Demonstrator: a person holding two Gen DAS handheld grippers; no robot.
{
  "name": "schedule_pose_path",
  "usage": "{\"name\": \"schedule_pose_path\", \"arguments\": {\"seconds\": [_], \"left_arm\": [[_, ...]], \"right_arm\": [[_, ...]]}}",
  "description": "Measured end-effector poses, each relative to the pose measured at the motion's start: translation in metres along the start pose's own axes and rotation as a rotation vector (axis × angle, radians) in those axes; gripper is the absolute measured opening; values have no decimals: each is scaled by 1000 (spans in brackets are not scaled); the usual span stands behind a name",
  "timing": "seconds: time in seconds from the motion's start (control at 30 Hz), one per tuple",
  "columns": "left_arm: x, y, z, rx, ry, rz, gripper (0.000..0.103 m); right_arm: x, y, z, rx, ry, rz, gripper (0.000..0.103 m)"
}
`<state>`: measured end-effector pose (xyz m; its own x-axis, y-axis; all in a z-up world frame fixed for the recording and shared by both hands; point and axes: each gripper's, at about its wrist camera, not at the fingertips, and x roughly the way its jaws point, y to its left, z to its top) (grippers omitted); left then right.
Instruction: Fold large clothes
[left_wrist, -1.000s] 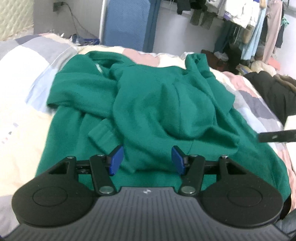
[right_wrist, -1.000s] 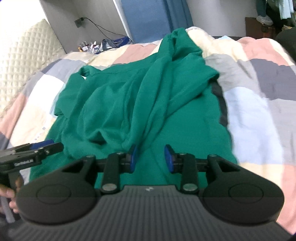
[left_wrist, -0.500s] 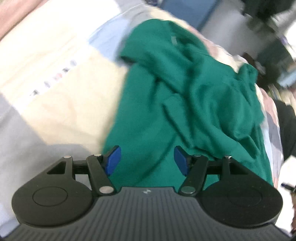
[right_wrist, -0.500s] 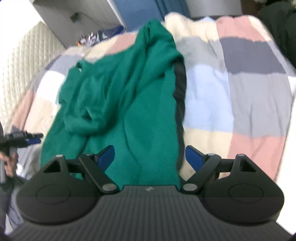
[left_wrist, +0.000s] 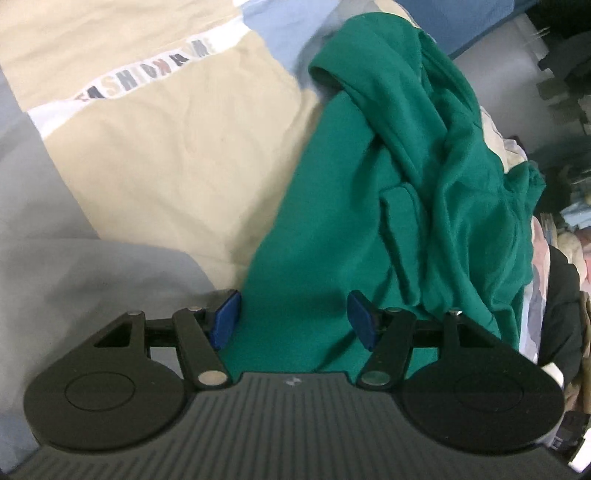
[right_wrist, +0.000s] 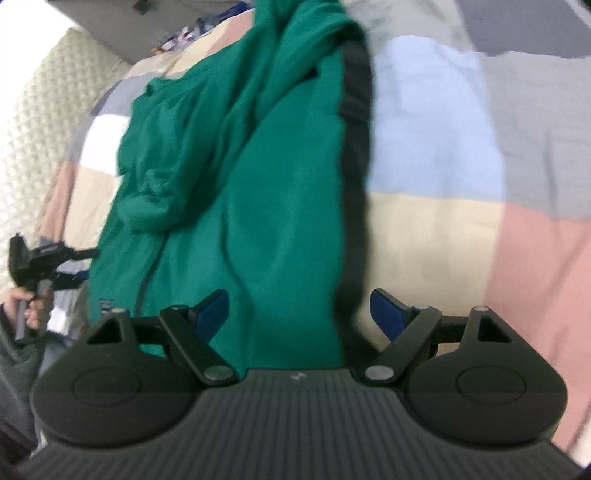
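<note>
Garment: green top crumpled on quilt
L gripper: jaws apart, over near hem, nothing gripped
R gripper: jaws just spread wide, over top's edge, ungripped

Bare quilt left of the green garment, and right of it in right-wrist view: free passage. Bunched sleeve folds pile mid-garment. Dark clothes crowd the bed's far edge.

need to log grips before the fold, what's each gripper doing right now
left gripper: open, holding nothing, poised over the green sweatshirt.
right gripper: jaws have just been opening, now wide open, holding nothing, sweatshirt edge below.
</note>
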<state>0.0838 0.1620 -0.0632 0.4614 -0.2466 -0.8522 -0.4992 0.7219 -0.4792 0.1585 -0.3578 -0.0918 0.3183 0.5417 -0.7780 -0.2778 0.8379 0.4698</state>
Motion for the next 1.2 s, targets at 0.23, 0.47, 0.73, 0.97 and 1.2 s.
{"name": "schedule_pose_path", "arguments": {"seconds": [0.23,0.47,0.73,0.97,1.2], "left_arm": [[-10,-18,-9,86,25,-159,68],[-5,-41,-22,190,60,-26,69],[12,-46,-36,234,137,88,71],[9,-51,-39,289,160,22,71],[8,-59,-47,280,122,83,39]], "right_arm": [[0,25,8,-49,23,72,88],[-4,33,4,-115,28,101,87],[22,5,2,-49,126,51,87],[28,4,1,-100,129,136,87],[25,19,3,-207,136,21,33]]}}
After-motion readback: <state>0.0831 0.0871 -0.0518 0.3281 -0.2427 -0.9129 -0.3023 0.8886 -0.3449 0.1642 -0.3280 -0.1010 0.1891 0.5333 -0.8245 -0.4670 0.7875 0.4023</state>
